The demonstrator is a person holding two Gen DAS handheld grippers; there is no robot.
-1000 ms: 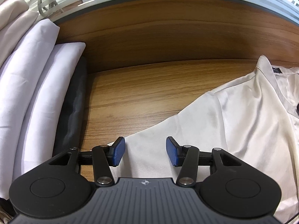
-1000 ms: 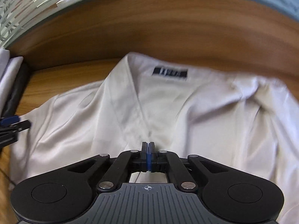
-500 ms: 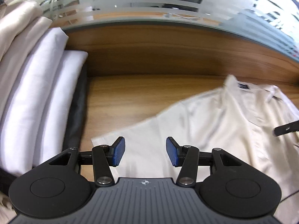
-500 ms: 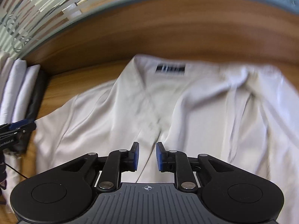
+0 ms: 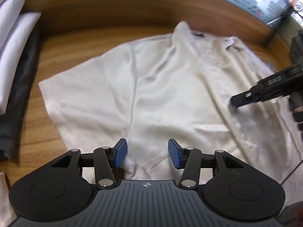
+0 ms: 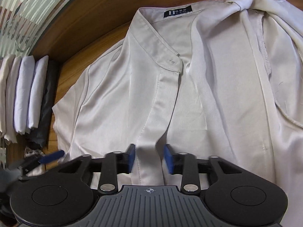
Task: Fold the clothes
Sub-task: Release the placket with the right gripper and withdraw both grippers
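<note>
In the left wrist view, the left hand-held gripper (image 5: 145, 156) hangs over the near edge of a cream shirt (image 5: 161, 87) spread flat on the wooden worktop (image 5: 75, 43). Its blue pads (image 5: 119, 156) stand apart with nothing pressed between them; the shirt's hem lies below the gap. The shirt's short sleeve (image 5: 75, 94) reaches out to the left, and its collar (image 5: 181, 30) lies at the far side, close to the worktop's raised wooden back edge. At the left border a stack of folded clothes (image 5: 13, 43) lies on the worktop, white pieces beside a dark one. From the right, the right hand-held gripper (image 5: 238, 102) comes in over the shirt's front, blurred.

In the right wrist view, the right hand-held gripper (image 6: 149, 158) is above the shirt (image 6: 117, 98), straddling the front button strip (image 6: 151, 132). Its jaws are closing, with the strip between the blue pads (image 6: 131, 157); the pads do not yet press on the cloth. The collar (image 6: 151, 43) carries a dark label (image 6: 180, 12) inside the neck. The right half of the shirt is rumpled and turned partly inside out, seams showing. The folded clothes (image 6: 28, 94) stand in a row at the left, just beside the sleeve. The left hand-held gripper (image 6: 51, 157) shows at the lower left, blurred, at the shirt's edge.
</note>
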